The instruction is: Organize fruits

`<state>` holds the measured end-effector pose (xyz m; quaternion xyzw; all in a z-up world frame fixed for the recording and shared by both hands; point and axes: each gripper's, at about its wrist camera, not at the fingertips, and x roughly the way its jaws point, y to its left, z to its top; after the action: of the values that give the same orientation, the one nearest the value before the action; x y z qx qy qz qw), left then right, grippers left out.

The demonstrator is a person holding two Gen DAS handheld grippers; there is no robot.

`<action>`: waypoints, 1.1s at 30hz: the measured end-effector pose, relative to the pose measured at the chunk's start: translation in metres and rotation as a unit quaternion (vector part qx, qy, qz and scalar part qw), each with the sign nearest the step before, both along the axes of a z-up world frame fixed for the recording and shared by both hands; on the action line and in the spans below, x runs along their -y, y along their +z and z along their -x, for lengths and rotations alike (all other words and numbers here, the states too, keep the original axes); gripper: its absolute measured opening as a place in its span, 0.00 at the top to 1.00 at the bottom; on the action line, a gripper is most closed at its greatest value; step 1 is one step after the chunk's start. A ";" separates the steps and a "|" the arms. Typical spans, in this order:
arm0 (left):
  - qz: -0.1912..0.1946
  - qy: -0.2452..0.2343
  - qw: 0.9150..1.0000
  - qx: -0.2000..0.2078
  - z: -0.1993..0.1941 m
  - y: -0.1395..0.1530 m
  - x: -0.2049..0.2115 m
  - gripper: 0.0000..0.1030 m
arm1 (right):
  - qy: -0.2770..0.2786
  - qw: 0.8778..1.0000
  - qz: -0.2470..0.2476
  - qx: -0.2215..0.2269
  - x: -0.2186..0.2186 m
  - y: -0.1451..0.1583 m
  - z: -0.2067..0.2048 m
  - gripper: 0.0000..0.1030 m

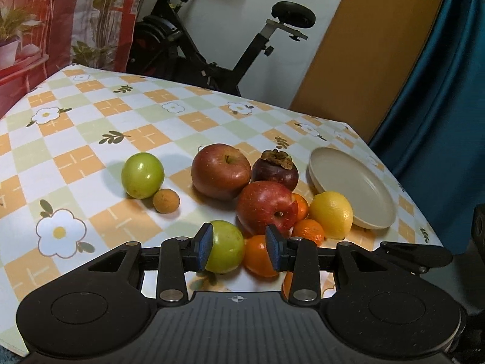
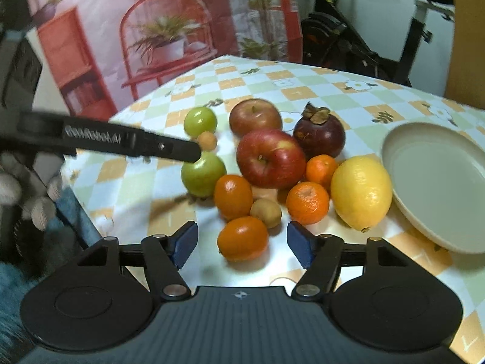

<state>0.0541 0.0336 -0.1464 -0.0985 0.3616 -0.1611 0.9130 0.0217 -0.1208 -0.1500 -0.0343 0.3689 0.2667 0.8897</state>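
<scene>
On the left my left gripper (image 1: 239, 250) stands narrowly parted around a green fruit (image 1: 225, 250), one pad against its side, the other clear, so I judge it framed rather than clamped. In the middle, apples, oranges and a lemon (image 2: 360, 192) cluster on the counter (image 1: 91, 139). My right gripper (image 2: 242, 247) gapes wide about an orange (image 2: 242, 238), holding nothing, beside the empty plate (image 2: 436, 182) at the counter's right edge.

A: What stands past the checked tablecloth (image 1: 127, 127)?
B: An exercise bike (image 1: 194, 45) at twelve o'clock, a printed backdrop (image 2: 157, 30) at ten, a teal curtain (image 1: 439, 97) at two
</scene>
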 end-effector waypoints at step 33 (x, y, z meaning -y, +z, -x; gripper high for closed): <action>-0.017 -0.124 0.990 -0.062 0.003 -0.020 0.053 0.57 | 0.041 0.998 0.018 0.051 0.001 -0.024 0.014 0.47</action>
<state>0.0515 -0.0193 -0.1662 -0.0470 0.4299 -0.2600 0.8634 0.0082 -0.1215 -0.1738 -0.0787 0.3261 0.2938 0.8951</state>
